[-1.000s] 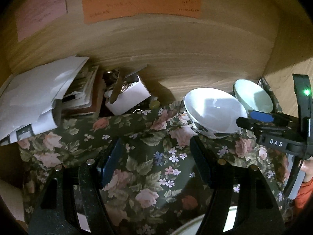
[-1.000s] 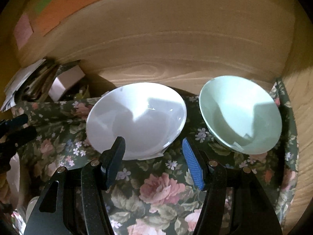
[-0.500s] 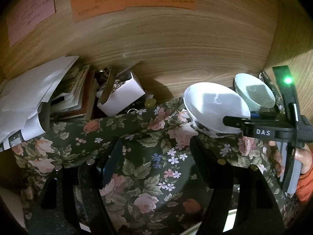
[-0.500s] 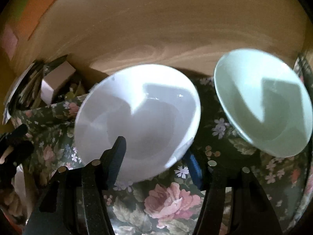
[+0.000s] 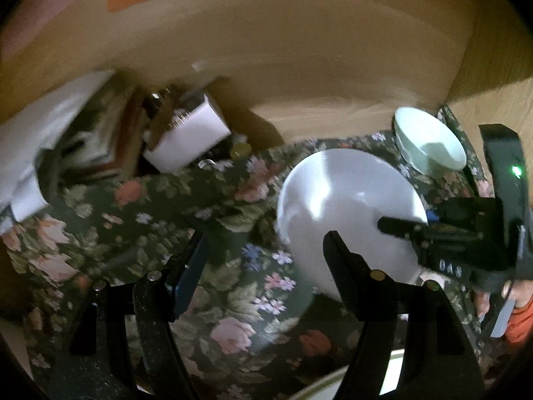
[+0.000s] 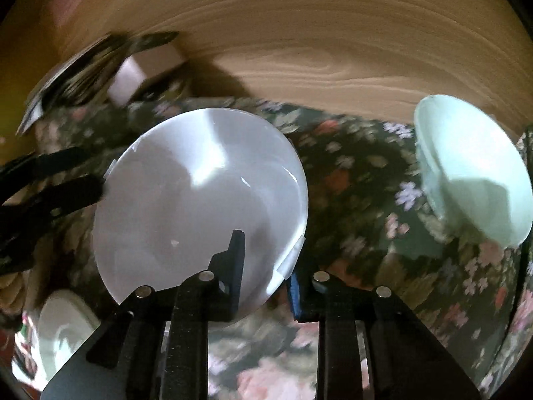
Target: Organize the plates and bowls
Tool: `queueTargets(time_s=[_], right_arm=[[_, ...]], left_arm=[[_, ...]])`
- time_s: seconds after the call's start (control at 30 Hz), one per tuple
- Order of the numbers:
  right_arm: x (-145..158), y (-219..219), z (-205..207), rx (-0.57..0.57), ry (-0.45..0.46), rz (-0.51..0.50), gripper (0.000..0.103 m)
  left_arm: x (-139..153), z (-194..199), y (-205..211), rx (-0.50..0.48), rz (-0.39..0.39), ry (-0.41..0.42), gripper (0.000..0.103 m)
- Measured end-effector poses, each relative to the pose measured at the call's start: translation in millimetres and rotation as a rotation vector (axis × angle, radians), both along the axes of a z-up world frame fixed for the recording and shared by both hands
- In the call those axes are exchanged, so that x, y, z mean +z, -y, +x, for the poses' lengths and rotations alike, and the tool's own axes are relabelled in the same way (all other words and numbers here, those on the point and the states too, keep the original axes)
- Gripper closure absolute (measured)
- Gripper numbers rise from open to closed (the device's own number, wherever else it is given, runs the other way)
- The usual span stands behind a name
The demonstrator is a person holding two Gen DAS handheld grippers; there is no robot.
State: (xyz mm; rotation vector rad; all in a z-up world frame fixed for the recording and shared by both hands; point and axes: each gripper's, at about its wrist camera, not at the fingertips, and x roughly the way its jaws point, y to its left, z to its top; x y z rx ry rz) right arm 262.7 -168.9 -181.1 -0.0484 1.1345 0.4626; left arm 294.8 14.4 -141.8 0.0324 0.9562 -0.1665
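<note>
right gripper [image 6: 266, 273] clamped on the near rim of the white bowl [image 6: 200, 200], mid-cloth [image 6: 349, 180], left of the green bowl [image 6: 473, 173]. left gripper [image 5: 263, 276] open, empty. best to lift level, wrist steady, clearing the green bowl before stacking.

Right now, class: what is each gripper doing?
Left gripper: open, holding nothing.
Right gripper: shut on the white bowl rim.
</note>
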Motion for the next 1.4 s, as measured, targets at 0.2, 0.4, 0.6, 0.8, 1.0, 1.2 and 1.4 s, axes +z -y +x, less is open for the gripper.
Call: queueTargets(time_s=[0.2, 0.4, 0.6, 0.8, 1.0, 1.2, 1.4], right_arm=[[10.6, 5.8, -21.1, -0.015, 0.017, 0.019, 0.081], [19.7, 13.5, -28.6, -0.04, 0.046, 0.027, 0.076], [19.4, 7.4, -22.7, -0.047, 0.028, 0.052, 0.076], [12.3, 3.1, -16.4, -0.063, -0.003, 0.09, 0.076], [15.2, 1.6, -19.1, -0.069, 0.018, 0.081, 0.076], [27.4, 3.4, -24.2, -0.082, 0.056, 0.091, 0.076], [49.3, 4.5, -33.5, -0.085, 0.113, 0.094, 0.076]], left_arm=[[-18.3, 0.7, 11.7, -0.015, 0.032, -0.081, 0.032], [-29.0, 7.7, 12.4, -0.017, 0.032, -0.145, 0.038], [-40.1, 15.4, 15.3, -0.03, 0.019, -0.207, 0.057], [-45.2, 15.1, 22.5, -0.064, 0.015, -0.217, 0.076], [-44.4, 14.1, 29.3, -0.082, 0.049, -0.196, 0.079], [-30.3, 3.4, 29.5, -0.09, 0.06, -0.122, 0.079], [-8.8, -10.8, 30.5, -0.093, 0.047, -0.065, 0.079]])
